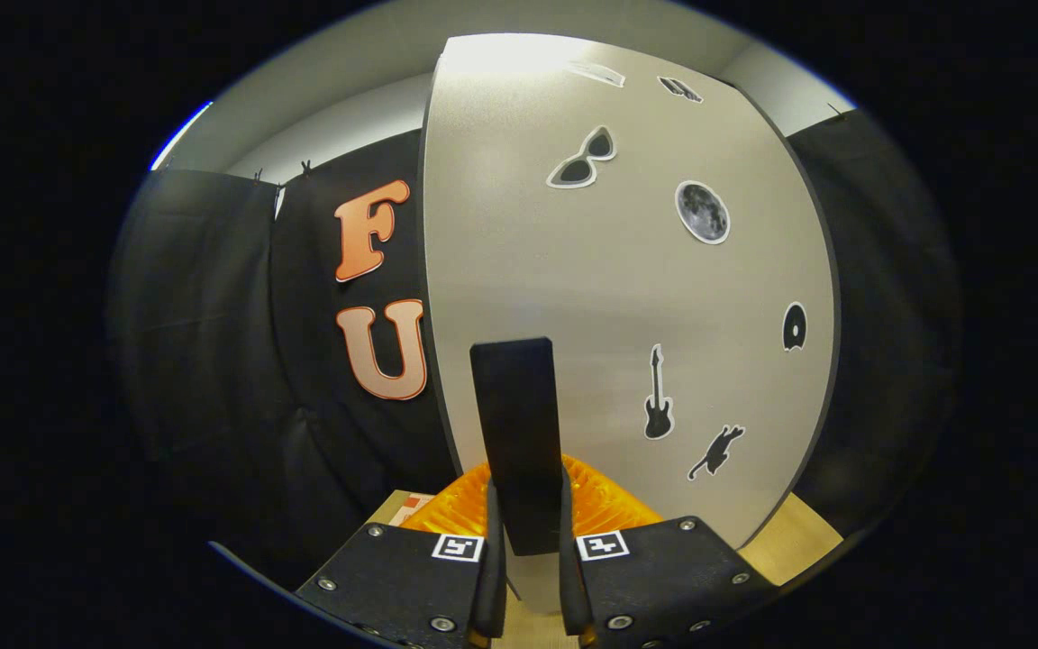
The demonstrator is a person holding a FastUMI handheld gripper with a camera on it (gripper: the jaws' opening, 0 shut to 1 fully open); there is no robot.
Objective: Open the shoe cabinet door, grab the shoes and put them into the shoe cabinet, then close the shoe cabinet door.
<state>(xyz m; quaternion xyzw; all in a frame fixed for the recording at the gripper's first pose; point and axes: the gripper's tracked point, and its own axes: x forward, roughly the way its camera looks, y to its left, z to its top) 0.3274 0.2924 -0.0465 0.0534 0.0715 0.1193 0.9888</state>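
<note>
Shoe cabinet door (pixel 573 297): one large pale flat panel, standing upright directly ahead of the fingers, its left edge free against the dark booth cloth (pixel 204 342), its face set with small stickers — sunglasses (pixel 582 159), a moon (pixel 702 212), a guitar (pixel 658 397), a cat (pixel 717 451) and a small disc (pixel 794 326) near the right edge. Handle (pixel 519 433): one dark upright bar, mounted low on the door toward its left edge, running down between the fingers. Gripper (pixel 532 577): fingers drawn close on either side of the handle's lower end and apparently pressing on it; contact at the pads reads as likely rather than certain. Handling, as judged: the door looks a rigid board, light on its hinges, with a smooth face offering no purchase; the handle is the only sound place to hold, stiff and narrow, and liable to slip through the pads if pulled off-axis. An orange ribbed object (pixel 609 505) lies low behind the fingers, identity unclear. Wooden surface (pixel 789 541): a strip visible below the door's lower right corner. Not determinable: the hinge side, the cabinet interior, whether the door stands shut or ajar, and the whereabouts of the shoes.
</note>
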